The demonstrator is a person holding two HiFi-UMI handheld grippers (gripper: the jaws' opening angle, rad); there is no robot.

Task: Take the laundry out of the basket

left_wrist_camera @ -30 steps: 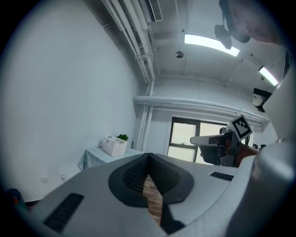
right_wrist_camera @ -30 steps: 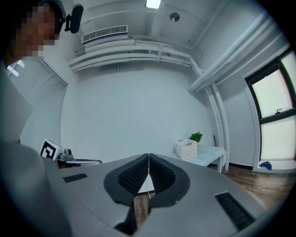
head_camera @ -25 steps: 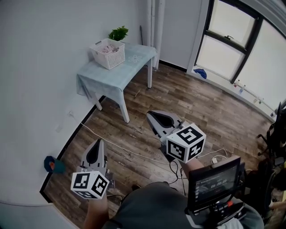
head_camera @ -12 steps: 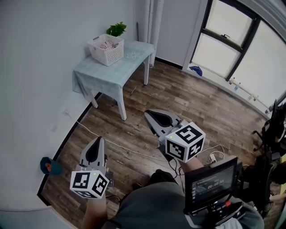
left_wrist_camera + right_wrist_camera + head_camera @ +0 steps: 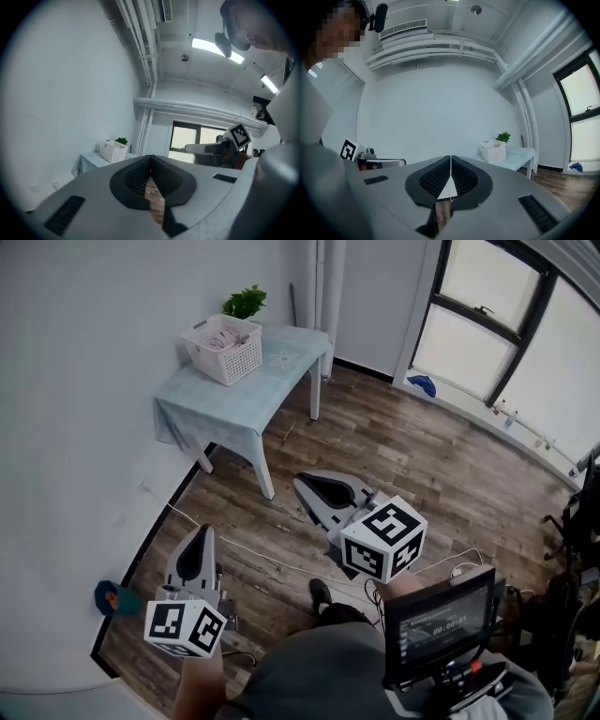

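Basket (image 5: 232,359) on table (image 5: 220,397) beside plant (image 5: 246,304), far off; left hand-held gripper (image 5: 203,531) and right hand-held gripper (image 5: 299,481) closed, empty

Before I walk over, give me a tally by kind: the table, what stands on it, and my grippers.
Table: 1
White basket: 1
Potted plant: 1
Grippers: 2, left gripper and right gripper
Total: 5
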